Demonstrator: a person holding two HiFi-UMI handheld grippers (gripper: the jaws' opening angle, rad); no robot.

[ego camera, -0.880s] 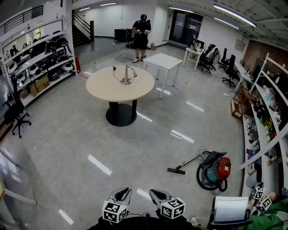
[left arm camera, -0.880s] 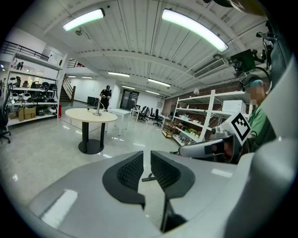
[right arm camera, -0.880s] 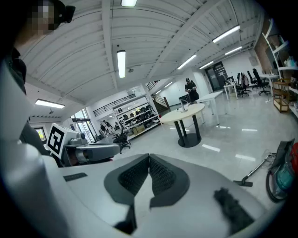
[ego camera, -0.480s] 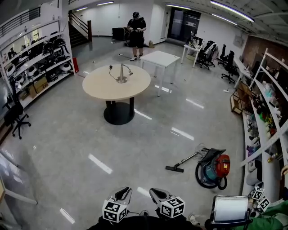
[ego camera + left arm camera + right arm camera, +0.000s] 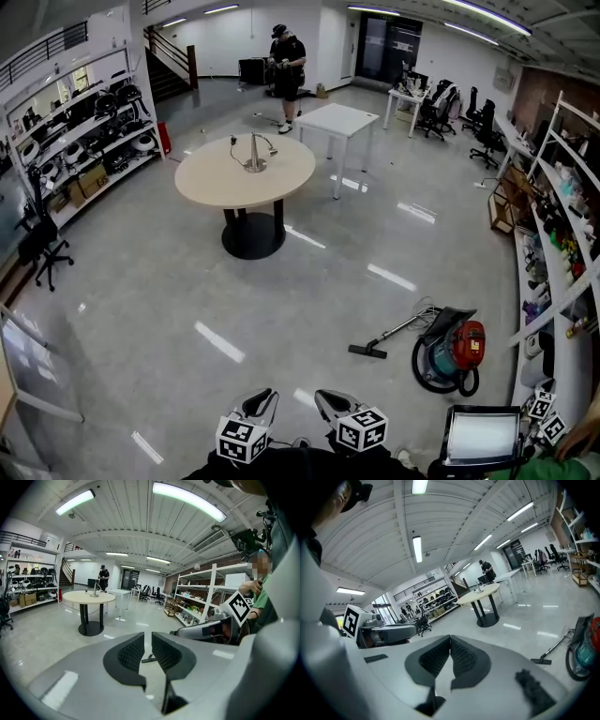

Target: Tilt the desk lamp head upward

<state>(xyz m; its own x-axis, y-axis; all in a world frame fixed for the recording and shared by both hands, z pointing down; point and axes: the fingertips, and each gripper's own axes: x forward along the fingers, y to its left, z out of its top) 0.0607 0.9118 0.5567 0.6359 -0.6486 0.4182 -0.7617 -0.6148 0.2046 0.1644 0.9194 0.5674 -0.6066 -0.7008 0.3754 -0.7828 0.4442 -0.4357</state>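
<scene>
Your left gripper (image 5: 260,403) sits near six o'clock in the head view, its jaws a narrow slit apart with nothing between them. Your right gripper (image 5: 328,403), just beside it, is clenched tight on nothing. The desk lamp (image 5: 254,153) stands on the round table (image 5: 216,192) far off toward eleven o'clock, well apart from both, and its head seems to droop rightward, though it's too small to be sure.

bright ceiling strip lights (image 5: 187,498) streak glare across the glossy floor (image 5: 309,309), with fisheye bending and dark corners.
</scene>
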